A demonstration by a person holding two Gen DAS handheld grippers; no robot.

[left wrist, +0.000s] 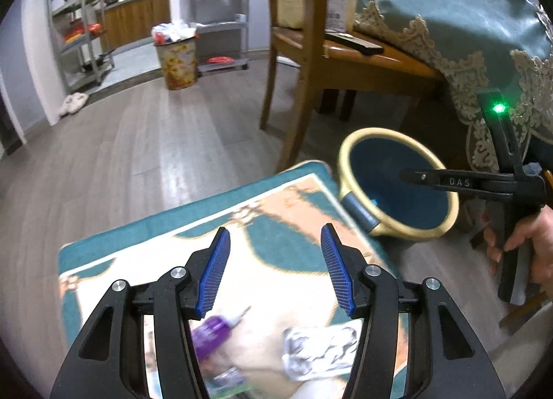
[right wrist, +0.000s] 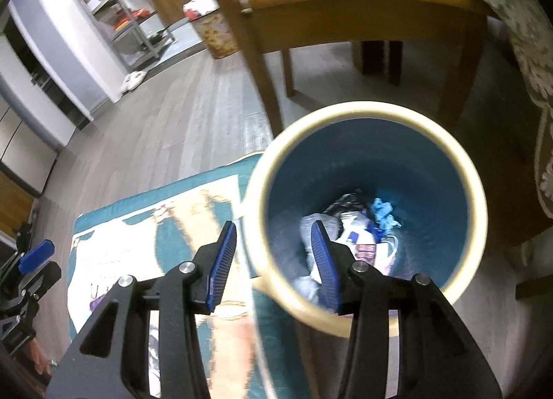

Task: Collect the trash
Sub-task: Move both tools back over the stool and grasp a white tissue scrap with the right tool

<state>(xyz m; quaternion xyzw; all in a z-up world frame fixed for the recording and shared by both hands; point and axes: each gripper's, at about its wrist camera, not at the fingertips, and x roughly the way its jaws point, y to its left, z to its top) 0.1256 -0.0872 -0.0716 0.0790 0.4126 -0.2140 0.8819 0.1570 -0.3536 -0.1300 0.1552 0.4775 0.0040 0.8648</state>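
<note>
My left gripper [left wrist: 275, 229] hangs open and empty over a teal and peach rug [left wrist: 138, 243]. On the rug, below its fingers, lie a purple item [left wrist: 207, 333] and a crumpled silver wrapper [left wrist: 318, 350]. To the right stands a blue bin with a gold rim [left wrist: 380, 131]. A hand [left wrist: 518, 243] holds my right gripper beside it. In the right wrist view my right gripper [right wrist: 273, 224] is open and empty above the bin's near rim [right wrist: 363, 107], its right finger over the inside. Crumpled trash [right wrist: 345, 226] and a blue scrap [right wrist: 383, 212] lie at the bin's bottom.
A wooden chair [left wrist: 304, 88] stands just behind the bin, with a dark remote [left wrist: 356, 41] on its seat. A table under a teal lace-edged cloth [left wrist: 449, 19] is on the right. A full patterned bin [left wrist: 178, 60], metal shelves [left wrist: 79, 19] and slippers [left wrist: 74, 103] stand far back.
</note>
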